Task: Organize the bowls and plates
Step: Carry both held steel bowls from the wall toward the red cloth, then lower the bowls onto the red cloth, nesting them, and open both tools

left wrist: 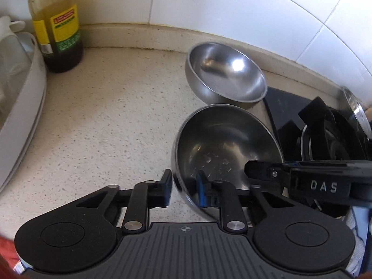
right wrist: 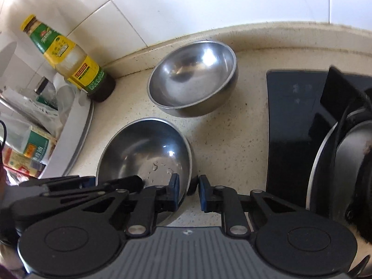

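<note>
In the left wrist view, the left gripper straddles the rim of the near bowl: one finger outside at the bowl's 9 o'clock edge, the other inside the wall. The jaws stand apart with a gap to the metal, so it looks open, not yet clamped. The right gripper reaches in from 3 o'clock over the same bowl. The far bowl sits at 12 o'clock, just beyond, near the wall, on the speckled table.

In the right wrist view, the right gripper straddles the near bowl at its 4 o'clock rim, jaws apart, open. The far bowl lies at 12 o'clock. Both grippers seem equally near; nesting one bowl in the other likely comes next.
</note>
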A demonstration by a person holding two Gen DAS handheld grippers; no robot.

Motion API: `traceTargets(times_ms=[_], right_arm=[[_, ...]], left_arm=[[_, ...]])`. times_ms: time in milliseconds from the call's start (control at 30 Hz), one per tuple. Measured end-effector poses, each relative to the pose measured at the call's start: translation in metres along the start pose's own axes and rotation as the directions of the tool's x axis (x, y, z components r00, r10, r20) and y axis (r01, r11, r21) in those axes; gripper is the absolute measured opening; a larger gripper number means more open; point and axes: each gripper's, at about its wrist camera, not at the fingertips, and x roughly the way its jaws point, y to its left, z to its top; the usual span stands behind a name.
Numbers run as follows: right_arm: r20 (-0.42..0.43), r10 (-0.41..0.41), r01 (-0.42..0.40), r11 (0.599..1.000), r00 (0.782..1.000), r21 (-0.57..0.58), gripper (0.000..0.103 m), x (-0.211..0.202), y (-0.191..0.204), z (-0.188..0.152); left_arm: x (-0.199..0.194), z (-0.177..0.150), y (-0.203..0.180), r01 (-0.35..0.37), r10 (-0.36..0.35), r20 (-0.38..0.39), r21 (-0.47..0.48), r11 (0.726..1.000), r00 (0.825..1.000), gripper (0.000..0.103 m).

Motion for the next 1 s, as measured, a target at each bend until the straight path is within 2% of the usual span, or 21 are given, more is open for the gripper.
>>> traceTargets(times_ms=[200, 400, 567, 733, 1000], right_arm=[[0.043, 0.011, -0.011, 1.0, 0.999, -0.008, 0.02, -0.024, 0.008, -0.004], [0.114, 0.024, -0.017, 0.998, 0.993, -0.061, 0.02, -0.063, 0.03, -0.012], [0.143, 0.044, -0.029, 0.994, 0.989, -0.106, 0.02, -0.093, 0.047, -0.03], [0.15, 0.038, -0.018, 0.992, 0.988, -0.128, 0.02, -0.112, 0.057, -0.054], [0.18, -0.016, 0.031, 0.996, 0.984, -0.085, 0.02, -0.136, 0.071, -0.099]], left_arm=[[-0.015, -0.002, -0.009, -0.011, 0.009, 0.043, 0.035, 0.999, 0.999, 0.029], [-0.056, -0.007, -0.02, -0.03, 0.021, 0.131, 0.068, 0.997, 0.991, 0.03], [-0.09, -0.025, -0.031, -0.053, 0.038, 0.187, 0.078, 0.996, 0.982, 0.032], [-0.112, -0.049, -0.038, -0.062, 0.042, 0.213, 0.087, 0.994, 0.976, 0.033], [-0.131, -0.082, -0.042, -0.019, -0.017, 0.213, 0.164, 0.986, 0.977, 0.036]])
